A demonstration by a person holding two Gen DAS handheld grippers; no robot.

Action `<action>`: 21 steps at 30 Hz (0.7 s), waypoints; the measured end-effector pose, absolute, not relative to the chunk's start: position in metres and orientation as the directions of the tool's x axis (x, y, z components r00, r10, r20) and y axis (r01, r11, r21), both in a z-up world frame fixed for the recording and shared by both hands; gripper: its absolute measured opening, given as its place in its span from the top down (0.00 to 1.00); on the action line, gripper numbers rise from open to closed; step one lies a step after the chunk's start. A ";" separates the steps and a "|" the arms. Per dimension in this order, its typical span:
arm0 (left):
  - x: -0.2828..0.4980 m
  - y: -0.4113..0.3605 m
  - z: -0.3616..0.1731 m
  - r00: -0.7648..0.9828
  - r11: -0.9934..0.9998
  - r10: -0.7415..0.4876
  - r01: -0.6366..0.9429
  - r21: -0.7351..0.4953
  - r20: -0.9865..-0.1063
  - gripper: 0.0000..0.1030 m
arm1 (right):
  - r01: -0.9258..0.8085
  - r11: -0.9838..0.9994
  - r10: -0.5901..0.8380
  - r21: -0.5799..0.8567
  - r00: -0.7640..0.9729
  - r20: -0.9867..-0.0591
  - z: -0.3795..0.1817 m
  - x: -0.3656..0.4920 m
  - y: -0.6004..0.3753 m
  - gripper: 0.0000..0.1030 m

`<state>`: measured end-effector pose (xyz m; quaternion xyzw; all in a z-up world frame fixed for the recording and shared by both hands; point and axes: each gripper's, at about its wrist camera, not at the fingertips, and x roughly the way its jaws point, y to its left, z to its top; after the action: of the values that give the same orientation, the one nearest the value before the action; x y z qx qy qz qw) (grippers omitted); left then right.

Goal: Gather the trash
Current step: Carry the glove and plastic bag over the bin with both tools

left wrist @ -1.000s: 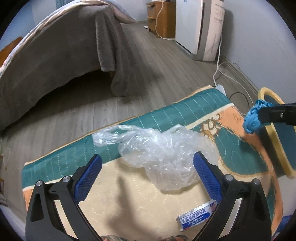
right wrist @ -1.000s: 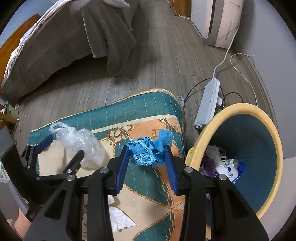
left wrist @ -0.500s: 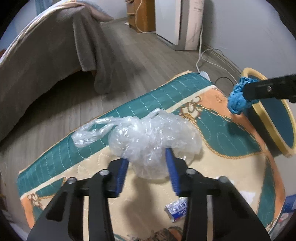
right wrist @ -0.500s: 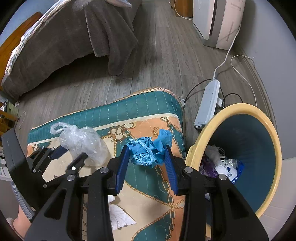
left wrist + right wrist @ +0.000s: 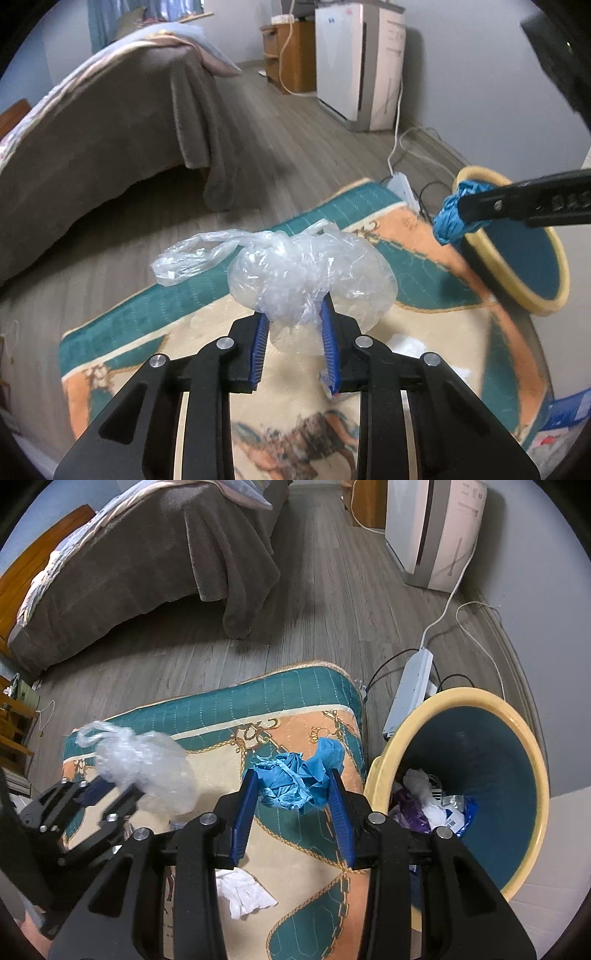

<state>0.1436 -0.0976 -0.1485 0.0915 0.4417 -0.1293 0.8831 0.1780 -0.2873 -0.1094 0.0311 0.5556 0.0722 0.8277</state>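
**Both tongs loaded, bin waiting on the right**

The left gripper (image 5: 293,334) has its blue pads pinched into the lower part of a crumpled clear plastic bag (image 5: 314,273), and the jaws are closing further on it. The film bulges out above and to either side of the tips, with a loose handle loop trailing off to the left. A low pinch makes sense for something this soft: it gathers enough layers to hold, though I'd guess the bag could slip if the squeeze stays light.

The right gripper (image 5: 293,805) stands part-way open around a wad of blue crumpled paper (image 5: 295,775), pads pressing it from both sides. The wad sits right at the fingertips, clear of the rug (image 5: 207,709) below, so it can simply fall when the jaws part.

The yellow-rimmed bin (image 5: 532,738) stands just to the right of the right gripper's tips, mouth up, with earlier rubbish in the bottom. Holding the blue wad so near its rim looks deliberate: a short swing across and it is over the opening.

Below and to the left of the right gripper's jaws, a white tissue (image 5: 243,890) lies on the rug, not yet collected. A power strip (image 5: 408,694) rests on the floor beyond the bin, well clear of both grippers.
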 end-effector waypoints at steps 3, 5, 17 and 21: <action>0.133 -0.091 -0.123 0.601 0.951 -0.146 0.303 0.055 -0.786 0.73 | -0.075 0.987 0.163 0.145 0.396 -0.904 -0.098 0.170 -0.291 0.63; 0.124 -0.086 -0.100 0.621 0.953 -0.151 0.298 0.054 -0.769 0.73 | -0.070 0.983 0.185 0.172 0.413 -0.892 -0.088 0.162 -0.294 0.63; 0.053 -0.081 -0.016 0.705 0.957 -0.180 0.285 0.043 -0.686 0.73 | -0.064 0.964 0.256 0.260 0.503 -0.826 -0.039 0.110 -0.299 0.63; 0.036 -0.088 -0.014 0.710 0.955 -0.199 0.295 0.028 -0.676 0.73 | -0.054 0.962 0.255 0.266 0.519 -0.816 -0.032 0.090 -0.306 0.63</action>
<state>0.0358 -0.0881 -0.0144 0.0670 0.3566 -0.1338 0.9222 0.0903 -0.3059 -0.0320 0.1040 0.4824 0.0894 0.8651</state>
